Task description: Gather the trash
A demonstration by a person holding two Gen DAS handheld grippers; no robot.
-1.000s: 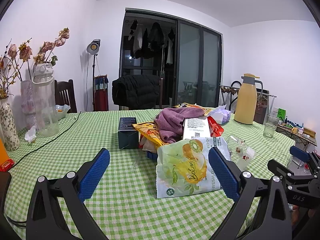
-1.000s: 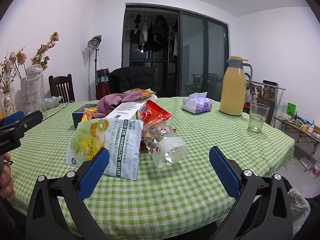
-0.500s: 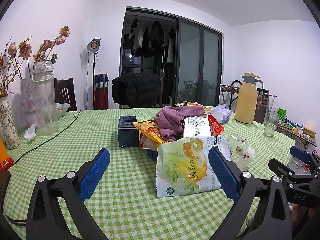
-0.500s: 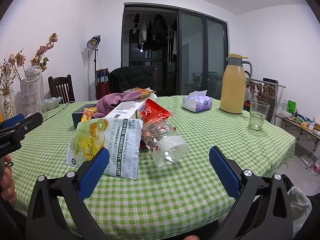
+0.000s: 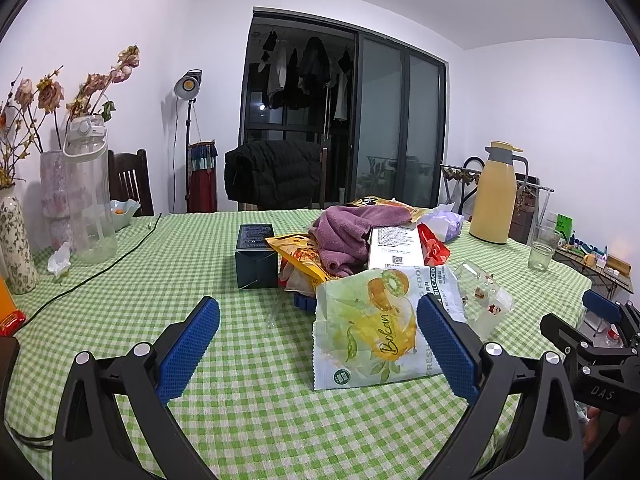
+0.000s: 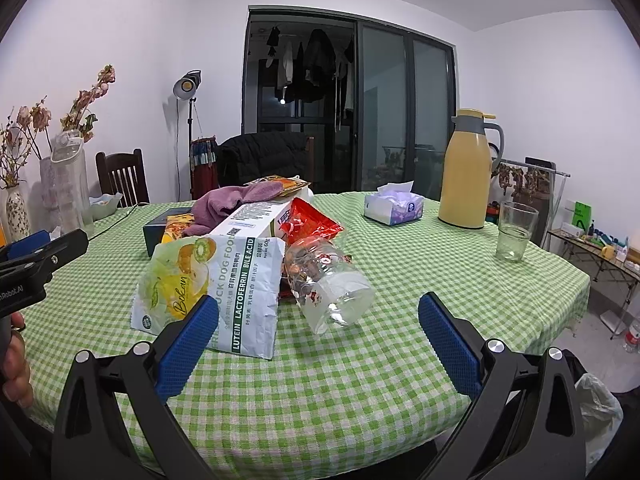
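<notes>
- Two tongs, both spread wide and holding nothing: left tongs (image 5: 318,330) low over the green-checked tabletop (image 5: 224,400), right tongs (image 6: 319,330) likewise, each aimed at the central heap, probably lined up to choose a first piece.
- Far left: floral ceramic vase (image 5: 14,240) and tall clear plastic water jug (image 5: 90,200) standing upright well apart from the heap, so likely not trash.
- Centre-left: dark square cardboard box (image 5: 256,254), touching the heap's edge.
- Centre: purple crumpled cloth (image 5: 348,236) draped over a white oblong carton (image 6: 256,216), hiding what lies under it.
- Centre-front: pale green fruit-printed dog-food pouch (image 6: 208,276) leaning on the heap, nearest both tongs.
- Right of that: clear plastic bottle lying on its side (image 6: 328,288), mouth end hard to make out, beside a red crinkled wrapper (image 6: 312,220).
- Far right: white plastic bag (image 6: 598,404) below the tabletop edge, mostly cut off; possibly the collection bag.
</notes>
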